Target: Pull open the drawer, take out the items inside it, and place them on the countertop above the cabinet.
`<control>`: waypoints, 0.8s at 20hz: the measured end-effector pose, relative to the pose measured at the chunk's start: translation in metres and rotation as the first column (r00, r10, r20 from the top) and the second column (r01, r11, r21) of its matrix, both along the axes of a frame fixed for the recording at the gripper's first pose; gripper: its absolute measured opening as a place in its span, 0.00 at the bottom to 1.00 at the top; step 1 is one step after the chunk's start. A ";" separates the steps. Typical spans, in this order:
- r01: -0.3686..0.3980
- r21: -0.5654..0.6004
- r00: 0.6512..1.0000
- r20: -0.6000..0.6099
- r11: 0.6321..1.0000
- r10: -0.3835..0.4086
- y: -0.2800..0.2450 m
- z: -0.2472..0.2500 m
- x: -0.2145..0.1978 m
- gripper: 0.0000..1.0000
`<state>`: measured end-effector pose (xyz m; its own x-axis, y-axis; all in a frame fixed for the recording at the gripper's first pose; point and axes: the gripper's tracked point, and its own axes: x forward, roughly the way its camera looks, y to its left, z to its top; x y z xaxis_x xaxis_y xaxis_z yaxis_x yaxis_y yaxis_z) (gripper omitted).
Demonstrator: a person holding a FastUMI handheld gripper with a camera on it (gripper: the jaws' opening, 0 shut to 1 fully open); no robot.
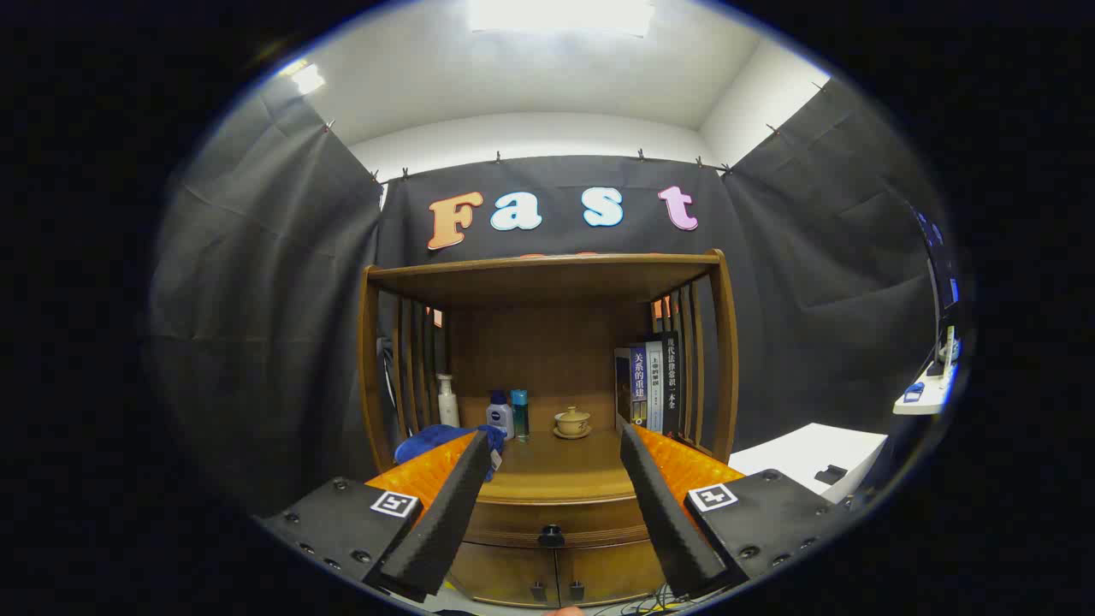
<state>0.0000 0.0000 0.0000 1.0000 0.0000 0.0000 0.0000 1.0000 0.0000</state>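
Fingers of the gripper (552, 492) stand spread wide with nothing between them, facing a wooden cabinet (547, 342) whose drawer (556, 522) sits shut, its dark knob (551, 536) low between the fingers. On the countertop (560, 470) above it, from left to right, lie a blue cloth (436, 438), a white pump bottle (446, 400), a small white-and-blue bottle (500, 415), a teal bottle (519, 414), a lidded tea bowl on a saucer (571, 422) and upright books (652, 385). Off to the right stands a white desk (813, 453).

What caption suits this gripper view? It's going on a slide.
Open gripper faces a wooden cabinet; its drawer knob sits between the fingers, drawer shut.
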 end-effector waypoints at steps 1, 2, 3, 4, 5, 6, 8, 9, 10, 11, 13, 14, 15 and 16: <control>0.001 0.001 1.000 0.000 1.000 -0.001 0.000 0.000 0.000 0.99; 0.001 0.001 1.000 0.002 1.000 -0.001 0.000 0.000 0.000 0.99; 0.002 0.000 1.000 0.004 1.000 -0.002 -0.001 0.001 -0.001 0.99; 0.002 -0.001 1.000 0.006 1.000 -0.002 -0.001 0.001 -0.001 0.99; 0.001 -0.001 1.000 0.006 1.000 -0.001 -0.001 0.002 -0.001 0.99; 0.001 0.000 1.000 0.005 1.000 -0.001 -0.001 0.000 -0.003 0.99; -0.002 -0.001 1.000 0.003 1.000 0.002 0.002 0.000 -0.001 0.99; -0.002 -0.001 1.000 0.003 1.000 0.002 0.002 0.000 -0.001 0.99; -0.003 -0.001 1.000 0.002 1.000 0.003 0.001 0.000 -0.002 0.99; -0.003 -0.001 1.000 0.002 1.000 0.003 0.002 -0.001 -0.001 0.99; -0.002 0.000 1.000 0.002 1.000 0.002 0.001 0.000 0.000 0.99; 0.000 0.000 1.000 0.003 1.000 0.000 0.001 0.000 -0.001 0.99; 0.000 0.000 1.000 0.005 1.000 0.000 0.001 0.000 -0.002 0.99; 0.001 0.000 1.000 0.006 1.000 -0.001 0.001 0.001 -0.001 0.99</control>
<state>-0.0007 0.0010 0.0007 1.0000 -0.0008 0.0061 0.0008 1.0000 -0.0004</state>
